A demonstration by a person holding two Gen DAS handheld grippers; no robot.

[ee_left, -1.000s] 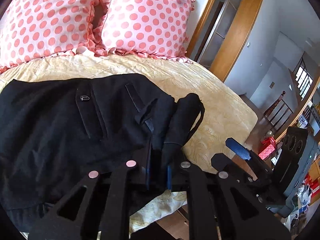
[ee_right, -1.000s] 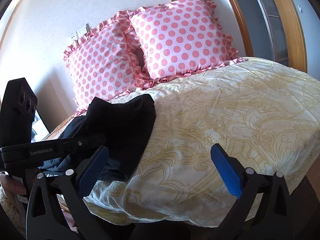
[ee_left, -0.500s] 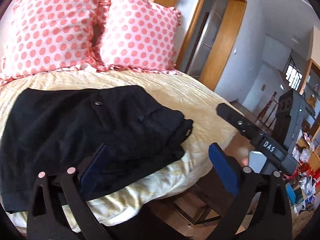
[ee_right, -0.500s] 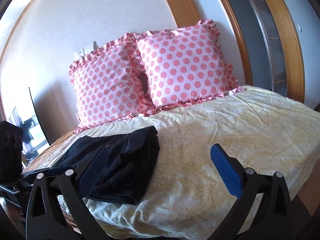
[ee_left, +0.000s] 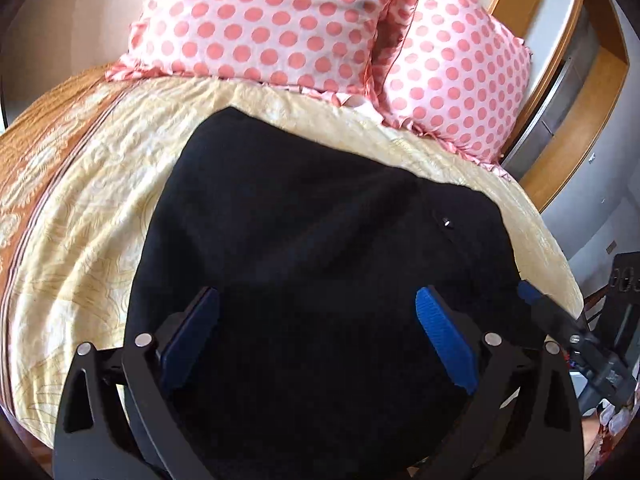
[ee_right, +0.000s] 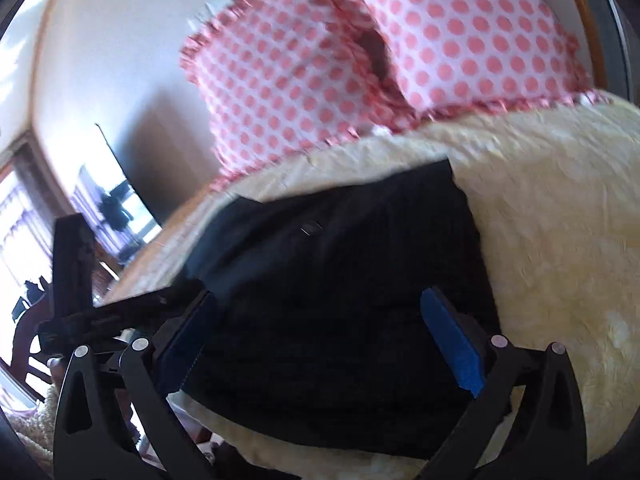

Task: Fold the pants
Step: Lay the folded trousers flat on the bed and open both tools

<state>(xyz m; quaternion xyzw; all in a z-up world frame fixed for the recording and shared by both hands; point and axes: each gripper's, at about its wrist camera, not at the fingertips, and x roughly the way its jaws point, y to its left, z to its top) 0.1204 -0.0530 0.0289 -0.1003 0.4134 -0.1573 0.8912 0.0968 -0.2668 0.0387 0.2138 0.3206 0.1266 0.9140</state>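
Pants (ee_left: 320, 264), black, folded into a compact rectangular stack lying flat on the yellow bedspread (ee_left: 88, 216) below two polka-dot pillows (ee_left: 272, 20). Left gripper (ee_left: 316, 336) and right gripper (ee_right: 320, 340): fingers spread, holding nothing, poised over the stack. Folding appears essentially complete; perhaps smoothing remains.

Black pants (ee_left: 320, 248); pink polka-dot pillows (ee_left: 272, 20); pale yellow paisley bedspread (ee_left: 92, 208); blue pads (ee_left: 446, 340) on black grippers.

left hand-held gripper (ee_left: 316, 336) – let go, opened | pants (ee_left: 320, 248) – now folded flat
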